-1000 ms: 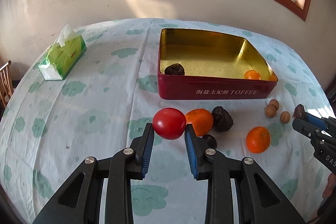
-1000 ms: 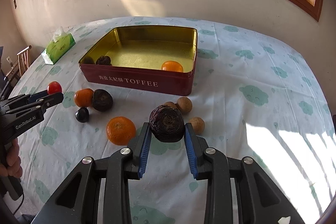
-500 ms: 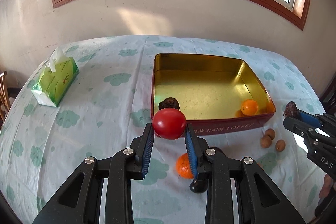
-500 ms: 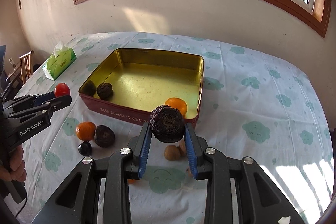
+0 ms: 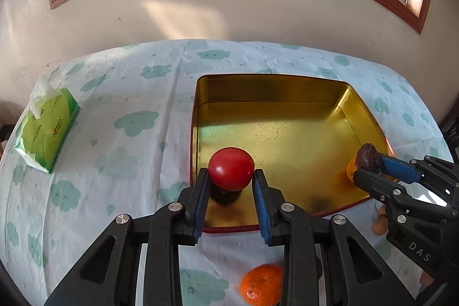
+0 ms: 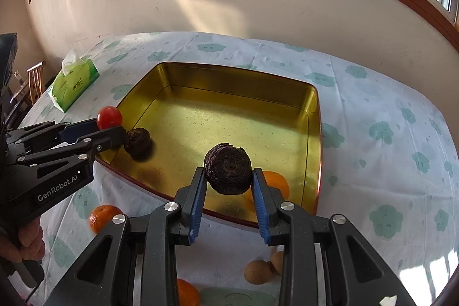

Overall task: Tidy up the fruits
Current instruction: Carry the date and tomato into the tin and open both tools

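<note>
One tomato (image 5: 231, 168), three oranges (image 6: 102, 217), two dark fruits (image 6: 228, 168), one tin (image 6: 243, 76).

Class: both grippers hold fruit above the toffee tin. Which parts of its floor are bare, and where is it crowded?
The gold tin is bare across its middle and far half. Crowded: the near left corner with a dark wrinkled fruit, and the near right corner with an orange.

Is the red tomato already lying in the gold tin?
No. The red tomato is clamped in the left hand-held gripper, above the gold tin.
</note>
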`<state>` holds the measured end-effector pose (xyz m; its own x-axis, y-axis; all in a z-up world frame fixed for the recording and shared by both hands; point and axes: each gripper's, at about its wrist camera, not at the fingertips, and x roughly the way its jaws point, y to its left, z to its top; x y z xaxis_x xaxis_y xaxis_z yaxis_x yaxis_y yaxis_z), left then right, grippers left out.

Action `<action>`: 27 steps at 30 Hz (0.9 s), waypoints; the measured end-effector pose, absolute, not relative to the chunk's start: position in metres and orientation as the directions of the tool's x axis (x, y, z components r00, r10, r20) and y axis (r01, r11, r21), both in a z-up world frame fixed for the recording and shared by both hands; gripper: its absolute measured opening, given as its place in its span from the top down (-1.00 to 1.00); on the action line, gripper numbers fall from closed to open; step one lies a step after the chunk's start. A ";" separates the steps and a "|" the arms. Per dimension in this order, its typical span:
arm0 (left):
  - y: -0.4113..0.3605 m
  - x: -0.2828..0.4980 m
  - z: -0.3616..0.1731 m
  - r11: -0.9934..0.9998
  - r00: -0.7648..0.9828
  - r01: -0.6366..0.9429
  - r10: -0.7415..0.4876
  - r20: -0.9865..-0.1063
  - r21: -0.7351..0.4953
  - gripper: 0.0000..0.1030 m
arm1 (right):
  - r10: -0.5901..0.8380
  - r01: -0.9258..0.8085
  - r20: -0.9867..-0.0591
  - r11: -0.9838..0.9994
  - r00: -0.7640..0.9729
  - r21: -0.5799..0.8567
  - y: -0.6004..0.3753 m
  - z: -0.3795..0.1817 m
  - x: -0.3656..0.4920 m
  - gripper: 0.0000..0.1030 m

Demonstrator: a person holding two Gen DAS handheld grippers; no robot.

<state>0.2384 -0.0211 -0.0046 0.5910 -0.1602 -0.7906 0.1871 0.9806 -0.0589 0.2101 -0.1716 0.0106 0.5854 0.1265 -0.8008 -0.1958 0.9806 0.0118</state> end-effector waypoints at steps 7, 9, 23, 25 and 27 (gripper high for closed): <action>-0.029 0.247 -0.016 0.977 0.588 0.213 -0.144 -0.796 -0.019 0.39 | 0.130 -0.202 -0.819 0.979 0.559 0.018 -0.170 -0.007 0.223 0.42; -0.032 0.249 -0.021 0.976 0.576 0.218 -0.142 -0.805 -0.016 0.39 | 0.139 -0.210 -0.816 0.977 0.562 0.022 -0.170 -0.008 0.223 0.42; -0.037 0.251 -0.026 0.975 0.576 0.221 -0.136 -0.806 -0.007 0.30 | 0.149 -0.218 -0.811 0.976 0.566 0.027 -0.168 -0.006 0.222 0.17; -0.035 0.247 -0.024 0.976 0.573 0.217 -0.149 -0.806 -0.027 0.18 | 0.143 -0.218 -0.809 0.976 0.570 0.018 -0.167 -0.004 0.219 0.13; -0.036 0.240 -0.020 0.977 0.580 0.213 -0.142 -0.802 -0.019 0.11 | 0.140 -0.217 -0.807 0.976 0.574 0.015 -0.168 0.000 0.215 0.13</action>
<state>0.2405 -0.0356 -0.0201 0.5800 -0.1425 -0.8021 0.2132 0.9768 -0.0193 0.2145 -0.1676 0.0000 0.5740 0.1400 -0.8068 -0.2167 0.9761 0.0152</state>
